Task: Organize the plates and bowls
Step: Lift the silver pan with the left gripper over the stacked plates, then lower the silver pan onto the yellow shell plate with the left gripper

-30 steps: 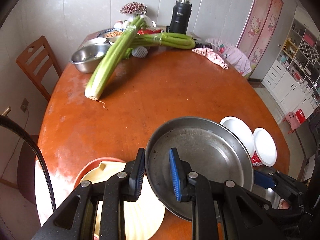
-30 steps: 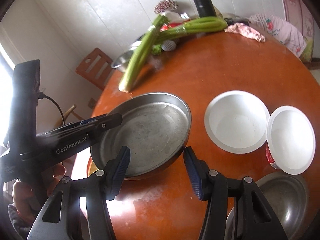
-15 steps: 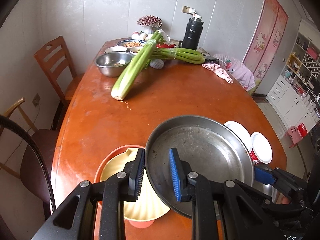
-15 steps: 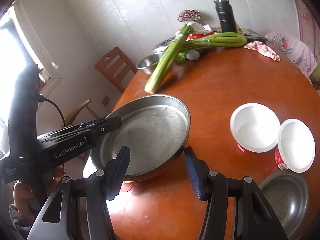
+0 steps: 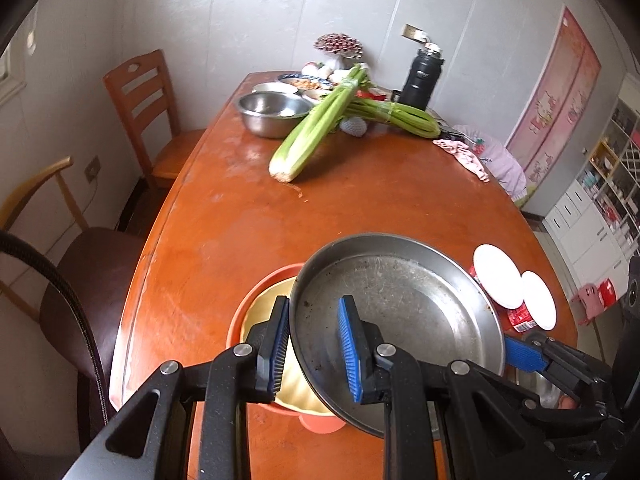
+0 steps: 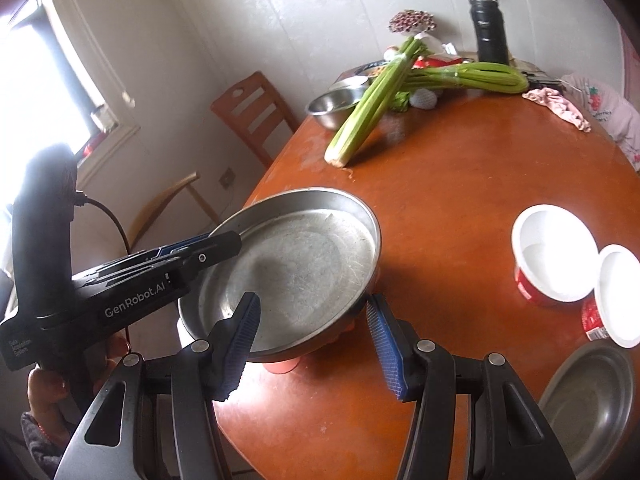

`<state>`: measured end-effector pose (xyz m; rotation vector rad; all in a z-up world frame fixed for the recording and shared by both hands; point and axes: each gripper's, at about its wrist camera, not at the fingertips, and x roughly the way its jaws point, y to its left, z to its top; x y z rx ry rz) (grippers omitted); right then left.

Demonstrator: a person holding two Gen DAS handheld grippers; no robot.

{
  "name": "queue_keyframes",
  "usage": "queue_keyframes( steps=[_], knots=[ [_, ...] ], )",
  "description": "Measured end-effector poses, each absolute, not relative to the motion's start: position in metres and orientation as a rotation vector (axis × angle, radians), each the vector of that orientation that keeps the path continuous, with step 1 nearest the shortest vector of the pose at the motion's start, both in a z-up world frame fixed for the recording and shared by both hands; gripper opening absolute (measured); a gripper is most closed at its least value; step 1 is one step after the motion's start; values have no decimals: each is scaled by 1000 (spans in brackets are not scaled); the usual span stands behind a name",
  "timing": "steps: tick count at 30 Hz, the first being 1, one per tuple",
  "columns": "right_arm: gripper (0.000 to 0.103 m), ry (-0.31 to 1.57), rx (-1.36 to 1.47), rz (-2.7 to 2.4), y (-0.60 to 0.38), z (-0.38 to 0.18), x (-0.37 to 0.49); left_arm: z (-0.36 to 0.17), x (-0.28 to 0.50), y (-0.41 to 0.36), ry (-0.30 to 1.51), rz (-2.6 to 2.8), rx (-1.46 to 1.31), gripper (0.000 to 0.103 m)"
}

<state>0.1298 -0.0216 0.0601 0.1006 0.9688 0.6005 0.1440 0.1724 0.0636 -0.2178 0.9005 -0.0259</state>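
A wide steel plate [image 5: 400, 300] hangs tilted above a yellow plate [image 5: 264, 312] that lies in an orange dish [image 5: 256, 292] near the table's front edge. My left gripper [image 5: 314, 308] is shut on the steel plate's left rim, one pad inside and one outside. In the right wrist view the same steel plate [image 6: 296, 264] sits just ahead of my right gripper [image 6: 310, 304]. That gripper's jaws stand apart on either side of the near rim, with no clear press on it. Two white bowls [image 6: 554, 252] [image 6: 618, 294] and a second steel plate [image 6: 588, 404] rest to the right.
On the brown table [image 5: 360, 208], celery bunches [image 5: 316, 128], a steel mixing bowl [image 5: 272, 112], a black flask [image 5: 420, 80] and a pink cloth [image 5: 464, 156] crowd the far end. Chairs [image 5: 140, 112] line the left side. A hand [image 6: 44, 392] holds the left gripper.
Both grippers and the steel plate have shifted left together, so it now hangs over the orange dish and yellow plate. The white bowls look farther to the right.
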Motion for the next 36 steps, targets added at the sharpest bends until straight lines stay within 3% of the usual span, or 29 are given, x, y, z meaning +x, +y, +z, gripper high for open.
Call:
queue_keyframes(
  steps=[13,36],
  knots=[
    [58,1012,32,630,11,35,131,17,134,203,952,14,-307,24],
    [58,1067,-72,639,32,7,142,-17,142,219,987,43,-337,24]
  ],
)
